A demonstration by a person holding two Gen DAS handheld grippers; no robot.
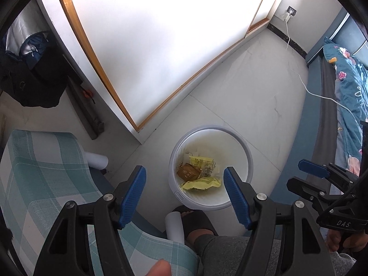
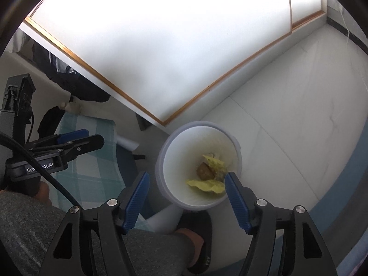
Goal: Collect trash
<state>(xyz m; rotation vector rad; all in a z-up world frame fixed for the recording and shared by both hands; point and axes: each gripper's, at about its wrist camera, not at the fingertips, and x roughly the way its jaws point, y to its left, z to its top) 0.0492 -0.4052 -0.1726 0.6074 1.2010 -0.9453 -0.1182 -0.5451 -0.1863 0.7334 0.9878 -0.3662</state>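
Observation:
A round white trash bin [image 1: 239,142] [image 2: 174,142] stands on the pale floor below both grippers. Inside lie yellow wrappers [image 1: 202,182] [image 2: 205,185] and a brown packet [image 1: 188,172] [image 2: 203,171]. My left gripper [image 1: 185,174] hangs above the bin's near rim, jaws open with nothing between them. My right gripper [image 2: 186,181] is also above the bin, open and empty. Each gripper shows at the edge of the other's view: the right one [image 1: 312,171], the left one [image 2: 73,138].
A chair with a teal checked cover [image 1: 46,172] [image 2: 92,161] stands left of the bin. A person's foot in a black slipper [image 1: 195,220] [image 2: 195,237] rests by the bin. A white door [image 1: 161,46] is behind, a bed with floral bedding [image 1: 347,87] on the right, a white cable [image 1: 310,89] on the floor.

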